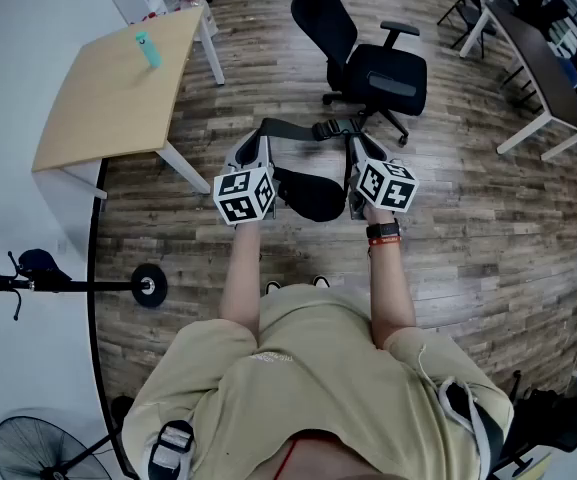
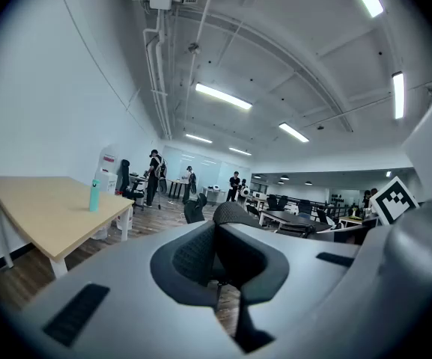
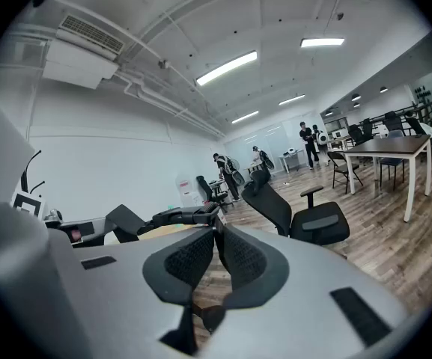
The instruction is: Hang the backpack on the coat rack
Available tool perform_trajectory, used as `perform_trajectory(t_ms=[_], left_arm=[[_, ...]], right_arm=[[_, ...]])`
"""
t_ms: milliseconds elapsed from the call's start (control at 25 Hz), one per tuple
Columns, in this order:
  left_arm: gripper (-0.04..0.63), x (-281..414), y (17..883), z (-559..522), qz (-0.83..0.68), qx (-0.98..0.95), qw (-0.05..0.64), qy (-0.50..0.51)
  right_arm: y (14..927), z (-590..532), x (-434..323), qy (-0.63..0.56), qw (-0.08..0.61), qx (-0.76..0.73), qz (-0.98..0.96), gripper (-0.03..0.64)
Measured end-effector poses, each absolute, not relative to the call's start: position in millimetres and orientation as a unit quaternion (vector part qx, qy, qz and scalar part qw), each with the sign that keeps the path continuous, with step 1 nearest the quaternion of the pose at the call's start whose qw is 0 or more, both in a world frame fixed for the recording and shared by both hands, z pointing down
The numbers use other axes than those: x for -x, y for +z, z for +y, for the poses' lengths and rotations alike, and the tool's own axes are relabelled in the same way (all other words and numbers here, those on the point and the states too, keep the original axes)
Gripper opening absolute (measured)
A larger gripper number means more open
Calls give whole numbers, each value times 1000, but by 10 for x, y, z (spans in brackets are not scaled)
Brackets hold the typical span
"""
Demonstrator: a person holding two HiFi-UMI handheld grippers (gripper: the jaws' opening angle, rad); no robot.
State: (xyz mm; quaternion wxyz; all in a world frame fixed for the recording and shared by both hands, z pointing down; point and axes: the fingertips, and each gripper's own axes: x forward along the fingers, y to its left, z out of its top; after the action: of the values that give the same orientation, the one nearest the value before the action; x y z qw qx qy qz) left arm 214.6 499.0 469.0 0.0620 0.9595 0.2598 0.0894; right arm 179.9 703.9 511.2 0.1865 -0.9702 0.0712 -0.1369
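In the head view a black backpack (image 1: 308, 194) hangs between my two grippers, over the wood floor. Its strap (image 1: 298, 126) stretches from my left gripper (image 1: 261, 134) across to my right gripper (image 1: 353, 140). Both are shut on that strap. The right gripper view has its pads (image 3: 234, 256) pressed together at my right gripper (image 3: 216, 234), with the black strap (image 3: 167, 217) running off to the left. My left gripper (image 2: 216, 230) also has its pads closed, and the strap is hardly seen there. The black coat rack (image 1: 88, 286) stands at my left by the white wall.
A light wooden table (image 1: 108, 98) with a teal bottle (image 1: 148, 50) stands ahead on the left. A black office chair (image 1: 373, 63) is just beyond the grippers. A dark long table (image 1: 543, 58) is far right, and a floor fan (image 1: 28, 448) sits near left.
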Motion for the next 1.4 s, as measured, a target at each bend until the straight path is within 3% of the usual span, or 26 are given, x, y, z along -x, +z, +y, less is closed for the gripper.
perform_trajectory(t_ms=[760, 1400], left_arm=[[25, -2049, 4604, 4384, 281, -954, 68, 82], [25, -1881, 4562, 2210, 176, -980, 84, 50]], right_arm=[[5021, 6320, -1742, -125, 191, 971, 66, 57], [4996, 4105, -1934, -138, 164, 959, 186, 57]])
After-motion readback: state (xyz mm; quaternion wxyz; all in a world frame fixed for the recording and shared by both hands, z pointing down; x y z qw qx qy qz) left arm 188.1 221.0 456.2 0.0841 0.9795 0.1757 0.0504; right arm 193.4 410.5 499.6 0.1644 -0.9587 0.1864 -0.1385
